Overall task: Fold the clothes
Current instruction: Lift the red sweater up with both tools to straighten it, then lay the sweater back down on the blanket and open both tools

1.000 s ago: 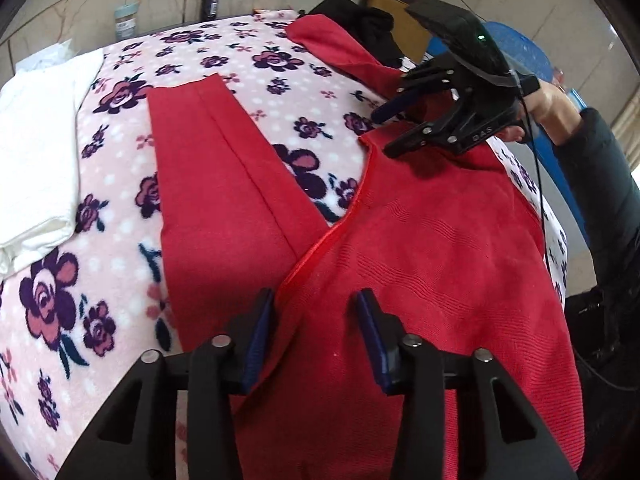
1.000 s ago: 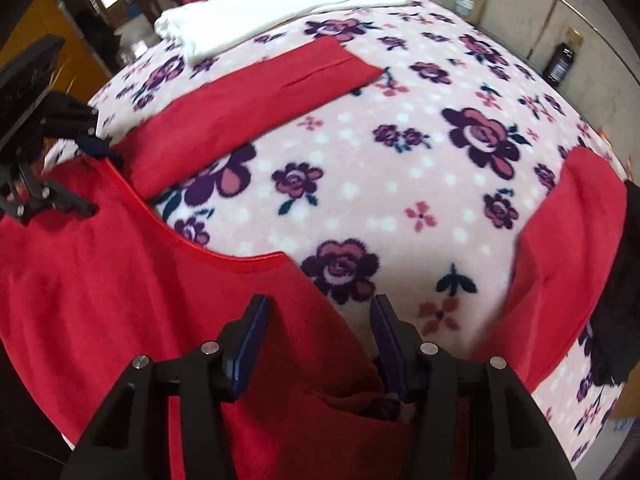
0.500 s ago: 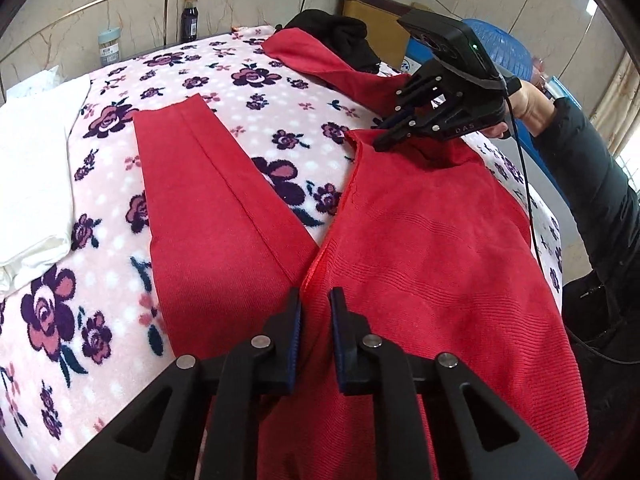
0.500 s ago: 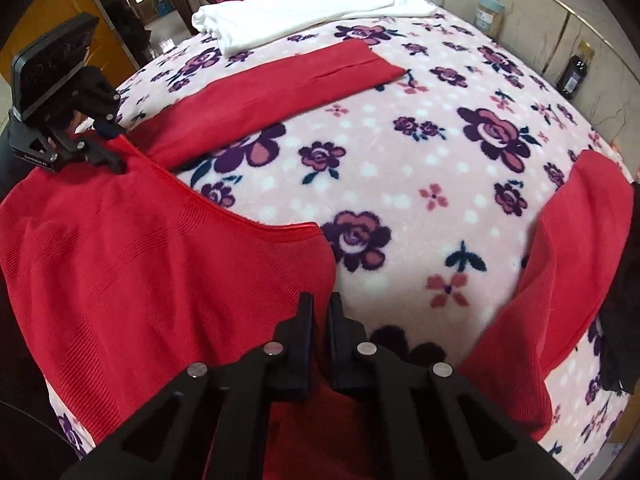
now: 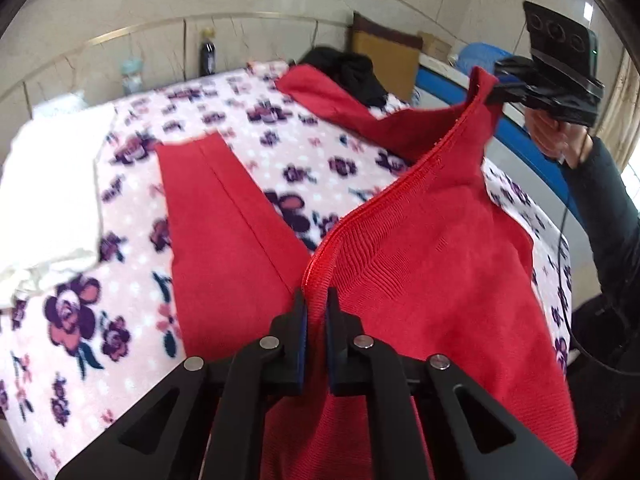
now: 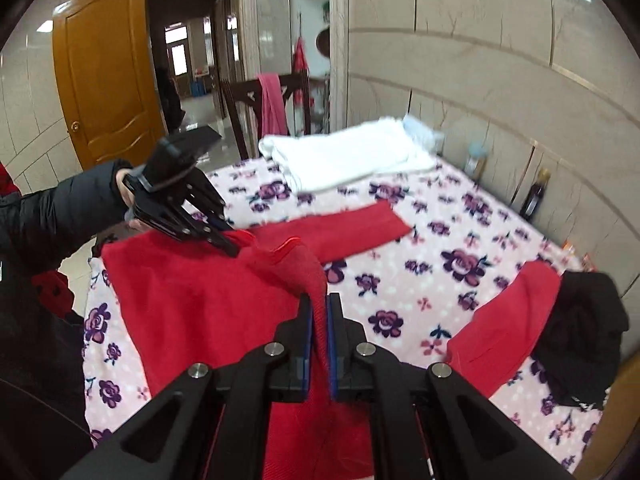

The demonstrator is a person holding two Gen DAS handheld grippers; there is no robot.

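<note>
Both grippers are shown clamped on the hem of a red garment [image 5: 432,264] that is spread over a flowered blanket [image 5: 132,264]. The left gripper [image 5: 316,312] is closed on the ribbed edge near one corner; the right gripper [image 6: 319,320] is closed on the same edge farther along and is held higher, so that the cloth rises to a peak at it. Since a second ago both pairs of jaws have closed from open onto the cloth. The body of the garment lies on the near side of the blanket, and its two sleeves are spread flat toward the far side. A white cloth [image 6: 348,156] lies folded at one end, a black garment [image 6: 580,332] at the other, and a dark bottle [image 6: 536,196] stands by the wall. The step in hand is judged to be the carrying of the hem over toward the sleeves. It is done well if both corners are lifted level, the edge between them is kept taut, and the hem is laid down square, without the sleeves being dragged.
</note>
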